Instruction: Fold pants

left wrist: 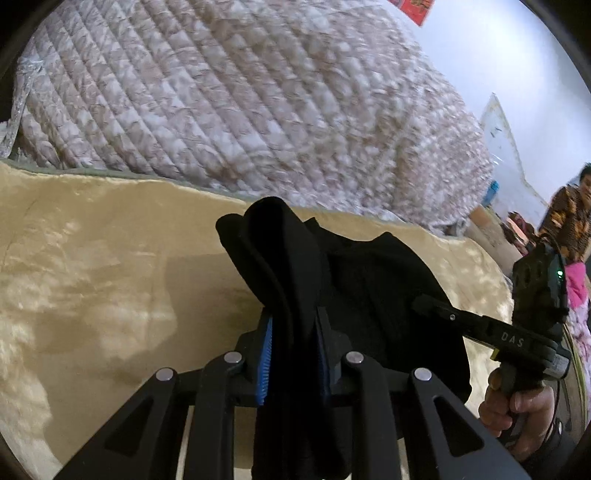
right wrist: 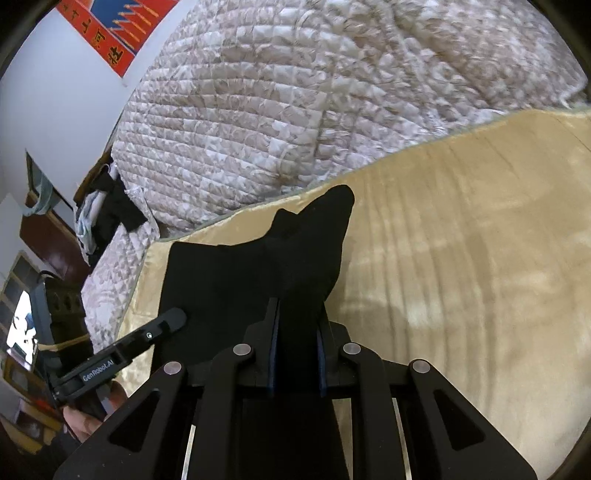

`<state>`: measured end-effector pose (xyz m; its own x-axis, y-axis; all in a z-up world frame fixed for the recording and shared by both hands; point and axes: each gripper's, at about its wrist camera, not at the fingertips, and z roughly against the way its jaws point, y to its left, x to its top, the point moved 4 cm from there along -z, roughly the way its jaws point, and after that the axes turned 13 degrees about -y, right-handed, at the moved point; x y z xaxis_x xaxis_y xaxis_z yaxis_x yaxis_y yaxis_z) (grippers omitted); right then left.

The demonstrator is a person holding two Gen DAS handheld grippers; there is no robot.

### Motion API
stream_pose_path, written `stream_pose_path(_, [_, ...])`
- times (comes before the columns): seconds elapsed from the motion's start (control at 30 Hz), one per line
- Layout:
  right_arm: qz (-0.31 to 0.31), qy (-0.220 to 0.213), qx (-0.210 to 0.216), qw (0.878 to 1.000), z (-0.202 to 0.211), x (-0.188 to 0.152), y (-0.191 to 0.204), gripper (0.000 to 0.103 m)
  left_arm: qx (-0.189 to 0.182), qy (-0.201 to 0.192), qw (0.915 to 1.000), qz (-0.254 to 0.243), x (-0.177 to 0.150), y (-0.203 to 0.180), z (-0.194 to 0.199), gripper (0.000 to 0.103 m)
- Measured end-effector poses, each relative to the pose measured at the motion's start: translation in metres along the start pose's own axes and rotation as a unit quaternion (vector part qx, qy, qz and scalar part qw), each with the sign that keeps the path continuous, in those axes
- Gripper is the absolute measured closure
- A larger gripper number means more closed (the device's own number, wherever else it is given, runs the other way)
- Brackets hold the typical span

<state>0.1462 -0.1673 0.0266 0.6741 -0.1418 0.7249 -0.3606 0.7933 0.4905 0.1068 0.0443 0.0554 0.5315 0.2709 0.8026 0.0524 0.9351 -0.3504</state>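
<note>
The black pants (left wrist: 369, 280) hang bunched between both grippers above a cream satin sheet (left wrist: 92, 258). My left gripper (left wrist: 293, 321) is shut on a thick fold of the pants, cloth sticking up past its blue pads (left wrist: 266, 354). My right gripper (right wrist: 297, 314) is shut on another edge of the pants (right wrist: 240, 280), with a pointed corner rising above the fingers. Each gripper shows in the other's view: the right one at the right (left wrist: 436, 308), the left one at the lower left (right wrist: 173, 319), both with tips in the black cloth.
A quilted beige-and-white bedspread (left wrist: 240, 103) covers the bed behind the cream sheet (right wrist: 461, 240). A person in a patterned top (left wrist: 569, 218) sits at the far right. Dark clothes (right wrist: 114, 214) lie at the bed's far end, beside a wall with a red poster (right wrist: 110, 33).
</note>
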Motion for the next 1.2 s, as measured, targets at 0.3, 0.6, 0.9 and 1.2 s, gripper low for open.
stream_pose_path(0.3, [0.085,0.019,-0.11,0.99,-0.037,-0.009,-0.027,0.081,0.099,0.042,0.9941,-0.017,-0.018,0.045,-0.032,0.077])
stream_pose_path(0.6, [0.145,-0.016,-0.099,0.984,0.016,-0.032,0.014,0.081,0.063,-0.021,0.9966,-0.049,-0.023,-0.005,0.027,0.077])
stream_pose_path(0.9, [0.179,0.039,-0.106,0.977,0.003,-0.075,0.022,0.081,0.088,0.0,0.9917,-0.094,-0.06,-0.024,0.029,0.077])
stream_pose_path(1.2, [0.19,0.019,-0.1,0.977,0.039,-0.101,0.04,0.059,0.117,0.015,0.9882,-0.098,-0.094,-0.023,0.048,0.066])
